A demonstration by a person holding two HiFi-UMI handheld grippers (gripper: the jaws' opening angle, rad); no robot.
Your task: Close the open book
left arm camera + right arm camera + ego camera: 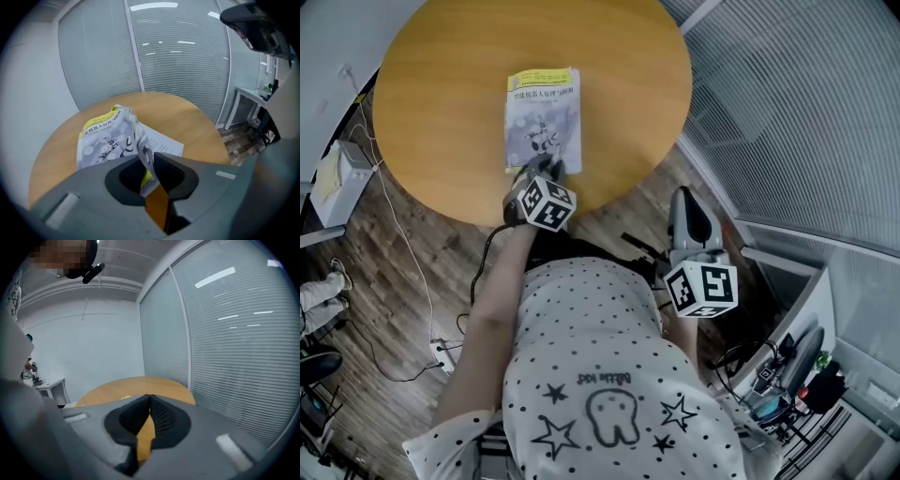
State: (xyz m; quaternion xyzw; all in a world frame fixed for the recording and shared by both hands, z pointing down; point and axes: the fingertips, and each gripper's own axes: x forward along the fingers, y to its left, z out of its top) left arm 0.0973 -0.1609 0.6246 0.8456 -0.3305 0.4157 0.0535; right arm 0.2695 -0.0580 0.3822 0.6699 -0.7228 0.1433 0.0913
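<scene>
Looking down from the head view, where does the book (544,117) lie from the two tools?

It lies upper centre on the round table (441,112), cover side up. Its long axis runs up and down the frame. The left gripper (540,171) comes at it from straight below, nearly in line with that axis, and its tips are on the book's lower short edge. The right gripper (684,202) is lower right, off the table's edge and well apart from the book, so the left is the nearer one.

Is the book closed, then?

Not quite, I'd say. In the left gripper view the cover (105,138) curls up off the block, and a white inner page (161,143) shows to its right, flat on the wood.

And how do the left jaws stand?

They are a narrow way apart, with the cover's near edge passing up between them. The sheet looks loose in the gap rather than pinched, though it is crumpled just there.

And the right ones?

They are together with nothing between them, and they point over the table's far side toward the blinds.

So what does the coming move turn on?

On that lifted edge, I think. The cover must drop away from the tool onto the page beneath. The gripper then backs off toward the bottom of the frame, along the book's length, without dragging the sheet with it.
</scene>
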